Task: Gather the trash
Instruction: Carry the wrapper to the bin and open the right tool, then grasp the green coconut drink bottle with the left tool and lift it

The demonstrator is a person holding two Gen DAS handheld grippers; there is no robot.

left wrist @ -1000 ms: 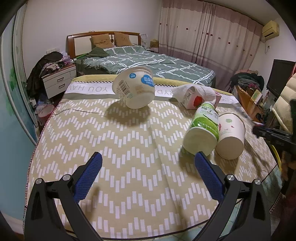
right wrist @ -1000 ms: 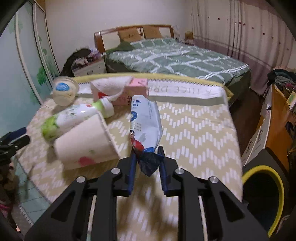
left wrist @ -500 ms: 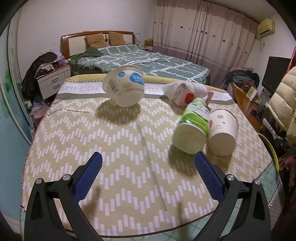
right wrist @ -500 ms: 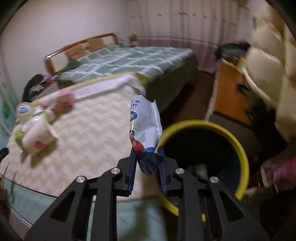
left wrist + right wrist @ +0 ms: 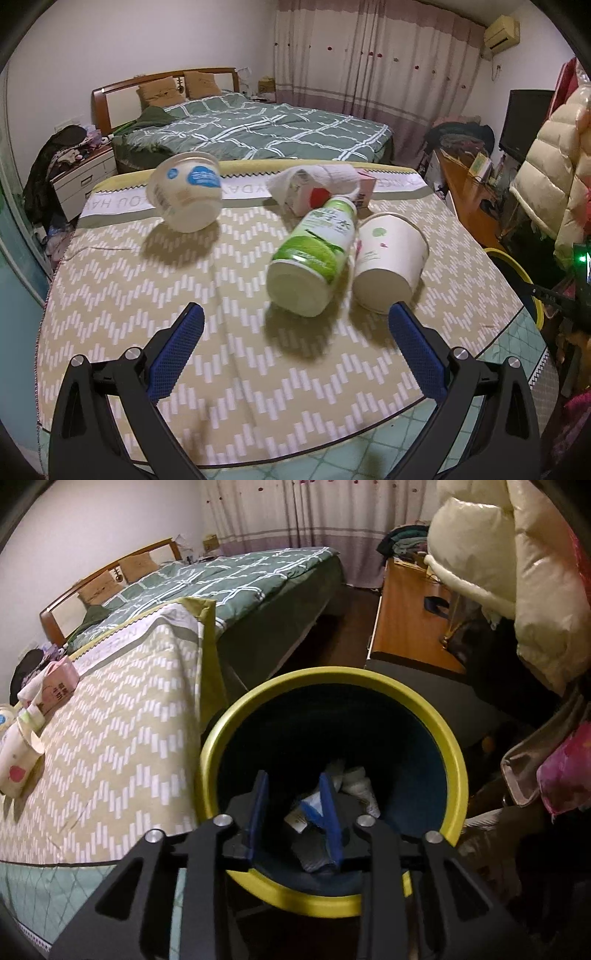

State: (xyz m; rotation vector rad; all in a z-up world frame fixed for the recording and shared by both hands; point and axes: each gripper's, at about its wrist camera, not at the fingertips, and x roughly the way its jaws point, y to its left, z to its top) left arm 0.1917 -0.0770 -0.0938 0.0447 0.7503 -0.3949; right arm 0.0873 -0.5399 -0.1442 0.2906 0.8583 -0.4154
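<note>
My right gripper [image 5: 293,777] hangs over the mouth of the yellow-rimmed bin [image 5: 332,675]. Its jaws are opening and nothing is pressed between them. The blue-and-white snack bag [image 5: 308,812] lies inside the bin among other white scraps. My left gripper [image 5: 295,310] is open wide just above the patterned tablecloth [image 5: 147,280]. Close ahead of it a green-and-white bottle [image 5: 317,254] lies on its side, bottom toward me. A white paper cup [image 5: 388,258] lies beside the bottle on the right. Farther back are a tipped yogurt tub [image 5: 186,192] and a pink tissue pack [image 5: 317,188].
The bin stands on the floor off the table's right edge [image 5: 207,635]. A green-quilted bed [image 5: 258,129] fills the room behind the table. A wooden desk [image 5: 410,616] and a cream puffy jacket [image 5: 517,554] crowd the right side. A nightstand [image 5: 85,181] stands at the far left.
My right gripper swung from the table to over the bin, tilted down, and let go of the snack bag, which now lies inside. The left gripper drifted slightly, staying open.
</note>
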